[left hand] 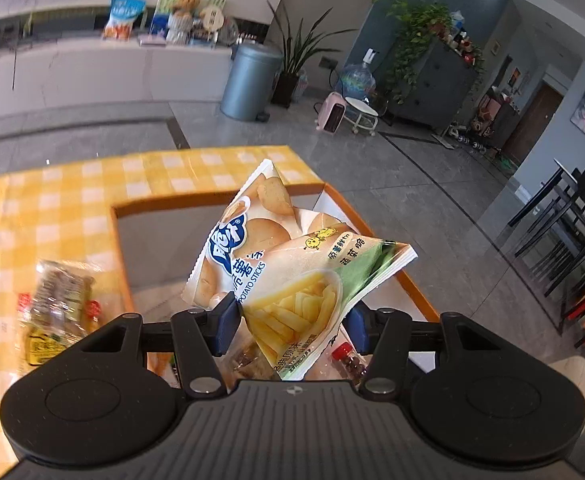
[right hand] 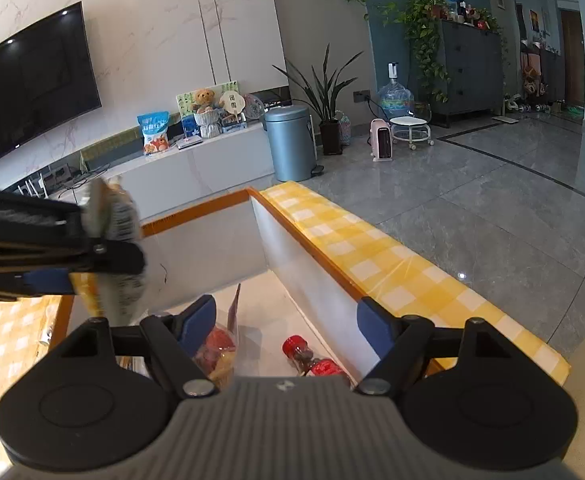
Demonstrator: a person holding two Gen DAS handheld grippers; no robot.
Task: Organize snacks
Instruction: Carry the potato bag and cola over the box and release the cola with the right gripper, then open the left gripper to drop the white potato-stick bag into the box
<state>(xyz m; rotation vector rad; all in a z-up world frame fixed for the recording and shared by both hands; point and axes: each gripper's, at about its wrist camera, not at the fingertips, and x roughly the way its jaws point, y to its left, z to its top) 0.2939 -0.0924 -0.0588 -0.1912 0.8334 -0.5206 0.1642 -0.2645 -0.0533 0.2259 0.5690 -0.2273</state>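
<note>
My left gripper (left hand: 292, 320) is shut on a potato sticks bag (left hand: 280, 256) and holds it above an orange-rimmed white box (left hand: 212, 204). The same bag (right hand: 120, 240) and the left gripper (right hand: 92, 256) show at the left of the right wrist view. My right gripper (right hand: 286, 320) is open and empty over the box (right hand: 304, 256). Inside the box lie a red-capped bottle (right hand: 312, 360) and a red snack packet (right hand: 216, 348). A clear-wrapped snack pack (left hand: 60, 312) lies on the yellow checked tablecloth (left hand: 52, 208) left of the box.
The table's right edge (right hand: 492, 320) drops to a grey tiled floor. A blue-grey bin (right hand: 290, 142), a TV bench with snack bags (right hand: 154, 132), plants and a pink heater (right hand: 381, 138) stand far behind. Dark chairs (left hand: 572, 240) stand at the right.
</note>
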